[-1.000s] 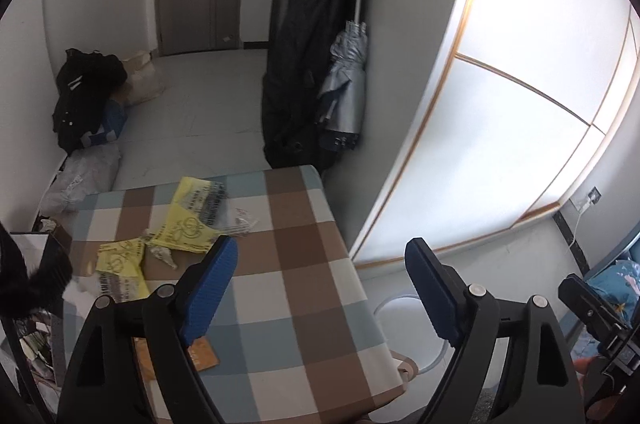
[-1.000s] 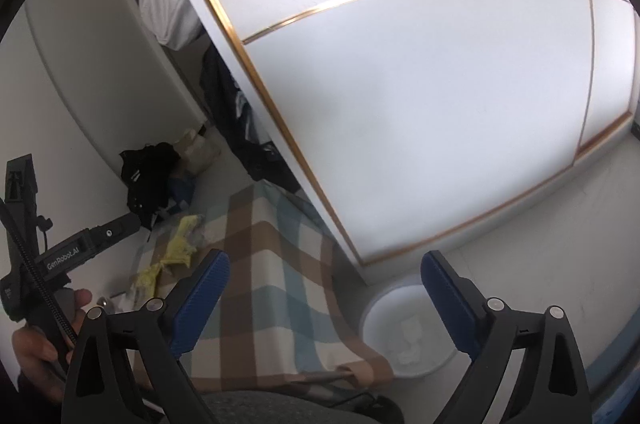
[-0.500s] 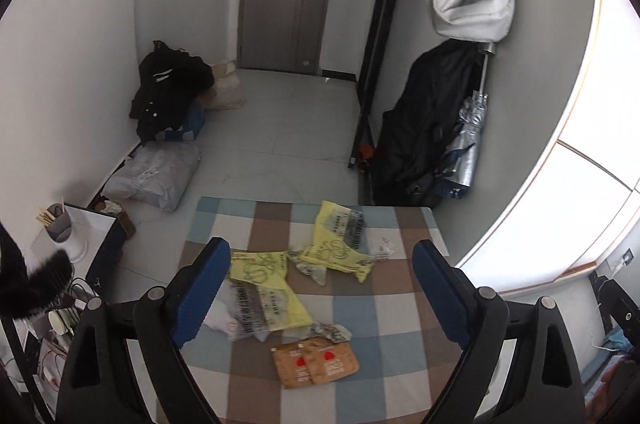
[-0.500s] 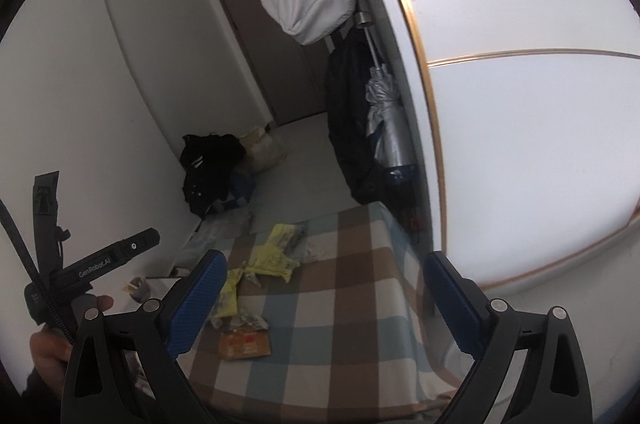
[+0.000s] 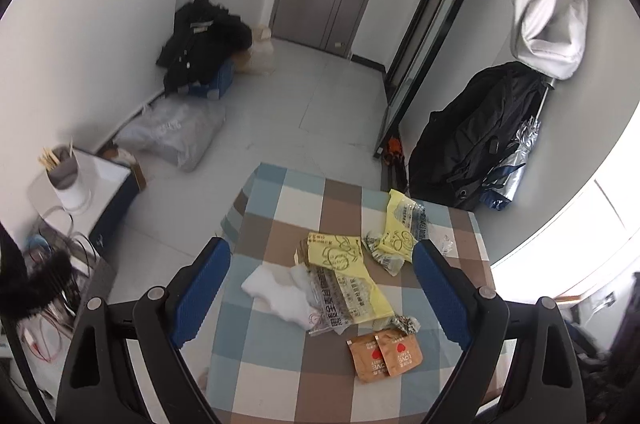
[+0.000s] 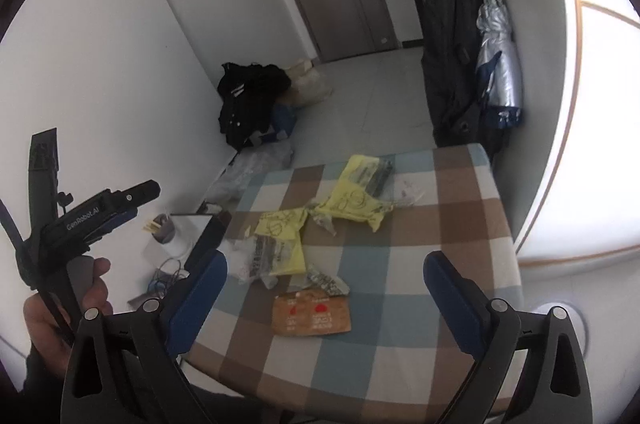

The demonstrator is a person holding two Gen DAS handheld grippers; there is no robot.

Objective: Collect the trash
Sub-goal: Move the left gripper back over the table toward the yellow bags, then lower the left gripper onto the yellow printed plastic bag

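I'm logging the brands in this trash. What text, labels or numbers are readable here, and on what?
"LOVE": on each of the two orange sachets, under a red heart.
"GenRobot.AI": on the left gripper body, seen from the right wrist.
Black print on the yellow bags: too distorted to read.
Small crumpled wrapper: too small to read.

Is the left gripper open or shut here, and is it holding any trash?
Open and empty: the left gripper has its blue pads wide apart above the checked table, with nothing between them.
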